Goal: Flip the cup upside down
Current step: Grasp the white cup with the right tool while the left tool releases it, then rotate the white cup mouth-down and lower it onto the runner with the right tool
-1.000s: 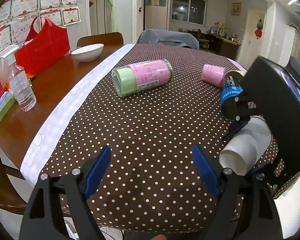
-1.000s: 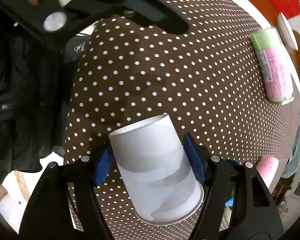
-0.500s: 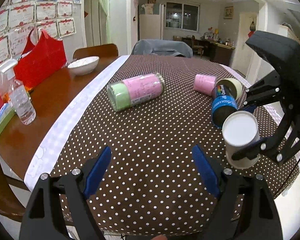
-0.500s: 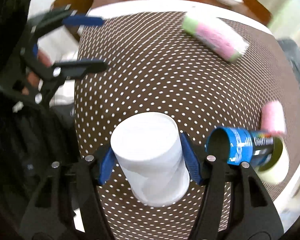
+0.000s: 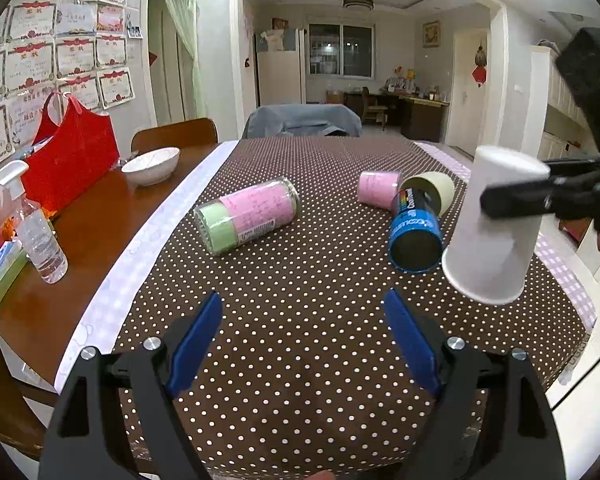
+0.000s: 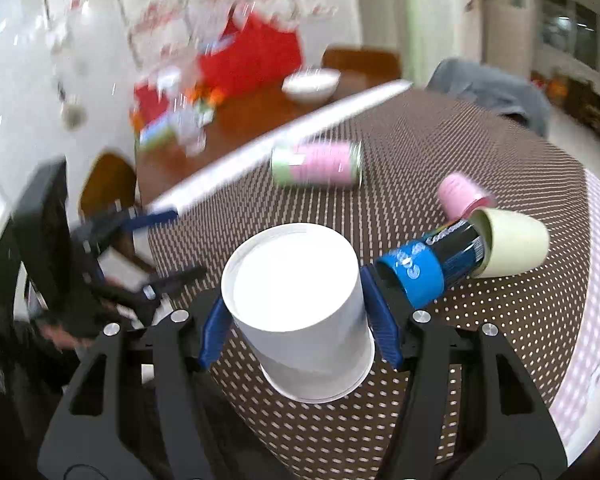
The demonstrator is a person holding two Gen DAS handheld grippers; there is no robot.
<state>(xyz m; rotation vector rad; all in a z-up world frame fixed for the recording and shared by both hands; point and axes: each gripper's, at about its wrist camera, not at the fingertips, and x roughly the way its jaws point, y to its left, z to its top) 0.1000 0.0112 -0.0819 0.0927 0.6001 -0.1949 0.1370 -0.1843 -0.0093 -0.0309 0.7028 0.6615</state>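
A white paper cup (image 6: 300, 312) sits between the blue pads of my right gripper (image 6: 296, 320), which is shut on it. The cup is upside down, base up and rim down, slightly tilted, held just above the dotted tablecloth (image 5: 300, 320). In the left wrist view the cup (image 5: 492, 228) hangs at the right, gripped by the right gripper's black finger (image 5: 516, 200). My left gripper (image 5: 304, 344) is open and empty over the near part of the cloth.
A blue can (image 5: 414, 232) lies with its end in a pale green cup (image 5: 432, 190), next to a pink cup (image 5: 378, 188). A green and pink jar (image 5: 248, 216) lies mid-table. A bowl (image 5: 150, 164), red bag (image 5: 70, 160) and spray bottle (image 5: 36, 232) stand left.
My right gripper has turned the cup from lying sideways to base up, and swung upward so its view now looks across the table. The left gripper stayed open and drew back slightly.
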